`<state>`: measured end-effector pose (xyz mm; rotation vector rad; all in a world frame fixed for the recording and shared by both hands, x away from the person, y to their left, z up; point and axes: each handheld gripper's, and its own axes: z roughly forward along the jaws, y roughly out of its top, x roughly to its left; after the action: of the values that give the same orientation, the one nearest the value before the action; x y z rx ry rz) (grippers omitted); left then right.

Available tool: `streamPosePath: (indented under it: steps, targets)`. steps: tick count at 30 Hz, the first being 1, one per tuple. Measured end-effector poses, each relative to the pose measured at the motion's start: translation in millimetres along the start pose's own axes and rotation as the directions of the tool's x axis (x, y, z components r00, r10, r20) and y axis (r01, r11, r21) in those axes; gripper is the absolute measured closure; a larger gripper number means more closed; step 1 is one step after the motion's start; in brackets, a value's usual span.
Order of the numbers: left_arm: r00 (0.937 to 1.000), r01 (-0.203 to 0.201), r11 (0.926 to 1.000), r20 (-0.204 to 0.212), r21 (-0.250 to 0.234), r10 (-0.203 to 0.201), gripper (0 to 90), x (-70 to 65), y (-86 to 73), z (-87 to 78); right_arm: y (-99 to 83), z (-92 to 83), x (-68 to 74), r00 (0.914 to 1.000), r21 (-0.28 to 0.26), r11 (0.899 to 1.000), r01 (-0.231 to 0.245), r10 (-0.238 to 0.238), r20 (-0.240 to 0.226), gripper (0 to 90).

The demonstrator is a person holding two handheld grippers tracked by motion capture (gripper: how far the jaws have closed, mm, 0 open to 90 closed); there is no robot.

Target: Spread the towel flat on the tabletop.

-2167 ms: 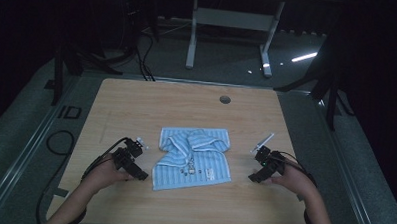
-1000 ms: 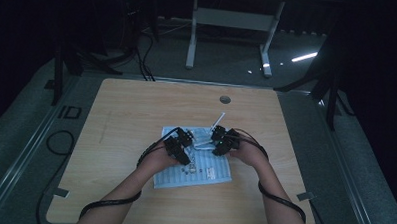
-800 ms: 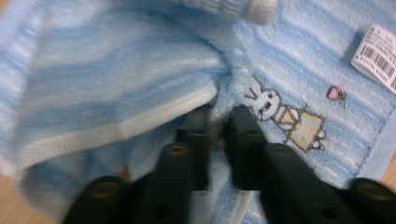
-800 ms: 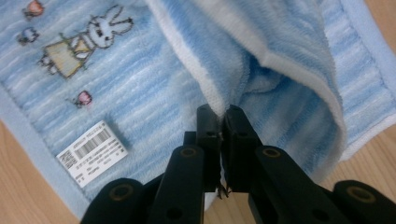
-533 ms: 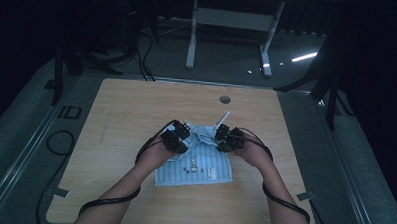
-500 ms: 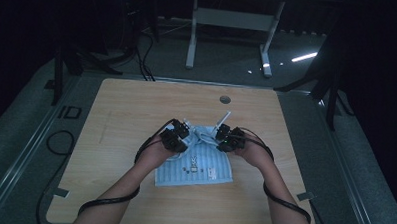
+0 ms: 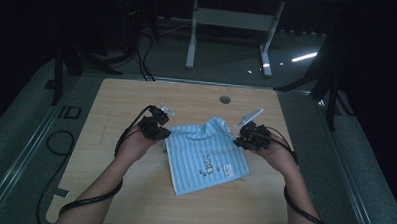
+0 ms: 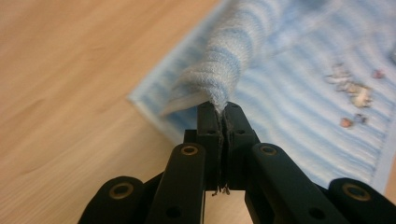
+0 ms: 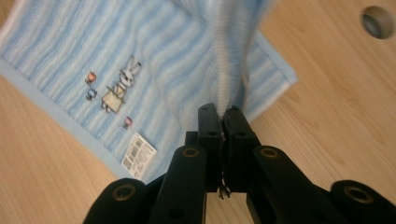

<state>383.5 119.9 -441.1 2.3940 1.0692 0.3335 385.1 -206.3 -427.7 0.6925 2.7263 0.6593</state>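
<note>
Near the worktop's centre, the left claw and right claw are clamping tight on the blue striped towel, having just closed and spread apart; its far edge is lifting, so unfolding appears underway.

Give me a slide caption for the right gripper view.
Right gripper shut on a gathered fold of a blue striped towel above a wooden table.

The high view is dim, its surroundings nearly black with the wooden table lit from above, while both gripper views are bright, warm and blurred at their far edges.
</note>
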Motion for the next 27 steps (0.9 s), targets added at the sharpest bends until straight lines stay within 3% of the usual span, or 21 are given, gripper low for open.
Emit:
streamPosePath:
  steps: [2,6,8,11,13,15,17,20,22,25,27]
  targets:
    - [0.9996,0.024,0.9997,-0.012,-0.009,-0.024,86.9,4.0,-4.6,-0.5,-7.8,-7.1,-0.4,0.9999,-0.018,1.000,-0.016,0.016,0.002,87.3]
    - [0.9976,0.061,0.9978,0.031,0.026,-0.062,86.7,11.3,-17.2,12.4,-26.8,-10.6,1.0,0.9987,-0.037,0.999,-0.040,0.039,-0.032,86.4]
    - [0.9954,0.085,0.9956,0.042,0.039,-0.086,86.6,12.4,-23.3,22.6,-36.4,-5.5,0.4,0.9968,-0.027,0.998,-0.063,0.062,-0.051,86.0]
    - [0.9961,0.081,0.9915,0.028,0.102,-0.084,86.5,9.7,-32.8,45.2,-49.2,8.4,-2.1,0.9937,0.005,0.995,-0.100,0.100,-0.052,86.3]
    - [0.9950,0.075,0.9867,0.054,0.145,-0.083,85.4,10.3,-38.8,57.3,-56.6,17.8,-2.3,0.9916,0.029,0.993,-0.114,0.115,-0.059,86.9]
    - [0.9933,0.088,0.9838,0.061,0.156,-0.098,79.1,11.4,-43.8,63.5,-61.4,26.0,-1.1,0.9901,0.055,0.991,-0.118,0.122,-0.070,86.9]
    - [0.9919,0.104,0.9827,0.057,0.153,-0.114,67.6,13.4,-46.6,61.8,-63.9,30.5,0.4,0.9899,0.069,0.991,-0.115,0.120,-0.076,86.8]
    - [0.9924,0.123,0.9862,-0.007,0.110,-0.123,55.1,17.0,-47.7,47.6,-62.6,30.5,2.5,0.9898,0.061,0.991,-0.115,0.120,-0.077,85.4]
    - [0.9882,0.151,0.9855,-0.038,0.077,-0.148,55.1,23.5,-48.2,35.4,-58.0,27.1,5.0,0.9906,0.041,0.994,-0.105,0.109,-0.084,84.3]
    - [0.9856,0.166,0.9848,-0.042,0.052,-0.164,53.9,28.2,-48.3,23.9,-50.8,23.2,9.5,0.9915,0.027,0.996,-0.090,0.092,-0.091,84.2]
    - [0.9876,0.157,0.9876,-0.002,0.006,-0.157,53.9,23.0,-45.5,12.2,-37.7,21.5,15.9,0.9920,0.001,0.998,-0.062,0.062,-0.110,82.6]
